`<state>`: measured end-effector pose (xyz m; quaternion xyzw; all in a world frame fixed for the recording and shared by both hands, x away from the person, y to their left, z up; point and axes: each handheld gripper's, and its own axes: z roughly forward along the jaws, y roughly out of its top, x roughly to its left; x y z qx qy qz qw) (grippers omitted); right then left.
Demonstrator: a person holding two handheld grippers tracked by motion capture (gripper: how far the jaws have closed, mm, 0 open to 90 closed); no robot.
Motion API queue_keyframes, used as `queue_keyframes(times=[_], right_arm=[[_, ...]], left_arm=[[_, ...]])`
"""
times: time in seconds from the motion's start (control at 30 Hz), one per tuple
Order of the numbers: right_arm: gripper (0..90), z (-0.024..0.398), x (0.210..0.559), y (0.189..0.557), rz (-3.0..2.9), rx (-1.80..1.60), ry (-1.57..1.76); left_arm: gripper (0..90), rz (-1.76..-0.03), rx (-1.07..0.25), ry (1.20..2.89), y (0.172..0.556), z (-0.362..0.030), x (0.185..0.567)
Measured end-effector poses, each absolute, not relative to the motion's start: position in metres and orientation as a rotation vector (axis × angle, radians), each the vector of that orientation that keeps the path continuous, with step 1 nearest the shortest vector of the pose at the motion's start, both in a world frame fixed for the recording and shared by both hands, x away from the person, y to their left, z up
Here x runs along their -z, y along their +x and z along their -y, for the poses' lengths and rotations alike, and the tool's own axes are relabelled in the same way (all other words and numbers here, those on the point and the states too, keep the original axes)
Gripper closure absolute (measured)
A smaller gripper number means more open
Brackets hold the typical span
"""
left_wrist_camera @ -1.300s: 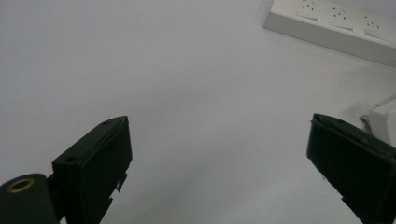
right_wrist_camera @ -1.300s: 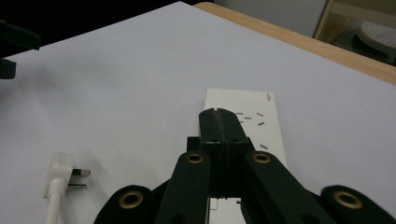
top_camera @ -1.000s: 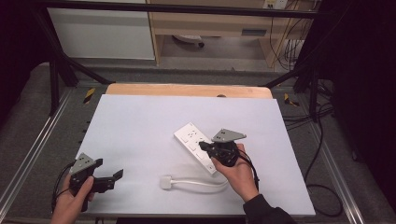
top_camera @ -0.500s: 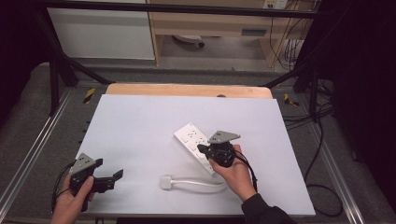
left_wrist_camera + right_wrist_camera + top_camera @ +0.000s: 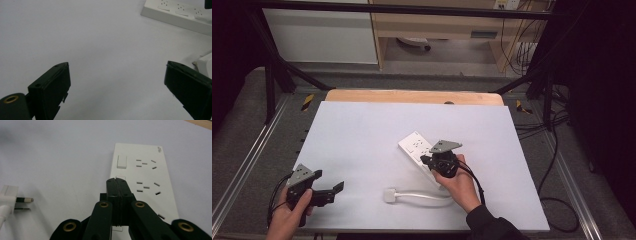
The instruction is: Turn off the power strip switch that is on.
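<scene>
A white power strip (image 5: pixel 413 144) lies at the middle of the white table top, its sockets and rocker switch (image 5: pixel 122 161) facing up. Its white plug (image 5: pixel 390 195) lies nearer the front edge, pins bare (image 5: pixel 23 200). My right gripper (image 5: pixel 425 160) is shut with nothing between the jaws, and its tips (image 5: pixel 117 181) hang low over the strip just behind the switch. Whether they touch it I cannot tell. My left gripper (image 5: pixel 337 186) rests at the front left, open (image 5: pixel 116 75) and empty, with the strip (image 5: pixel 175 15) and plug (image 5: pixel 206 63) far ahead of it.
The white cable (image 5: pixel 424 196) curves from the plug back under my right hand. A wooden strip (image 5: pixel 412 96) borders the table's far edge. Metal rails (image 5: pixel 242 165) run along both sides, and black cables (image 5: pixel 557 200) lie on the floor at the right.
My right gripper has sunk a little toward the power strip, jaws still shut. The left gripper, the strip and the plug have stayed where they were.
</scene>
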<state>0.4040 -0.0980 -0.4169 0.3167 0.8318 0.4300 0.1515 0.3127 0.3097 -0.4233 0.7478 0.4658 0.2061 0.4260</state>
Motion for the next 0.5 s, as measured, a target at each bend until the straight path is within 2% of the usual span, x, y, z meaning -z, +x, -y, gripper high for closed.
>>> queue_keyframes(times=[0.5], right_arm=[[90.0, 0.0951, 0.4254, 0.4071, -2.415, -1.184, 0.912]], left_arm=[[6.8, -1.163, -0.515, 1.87, 0.3128, -0.3094, 0.4232]])
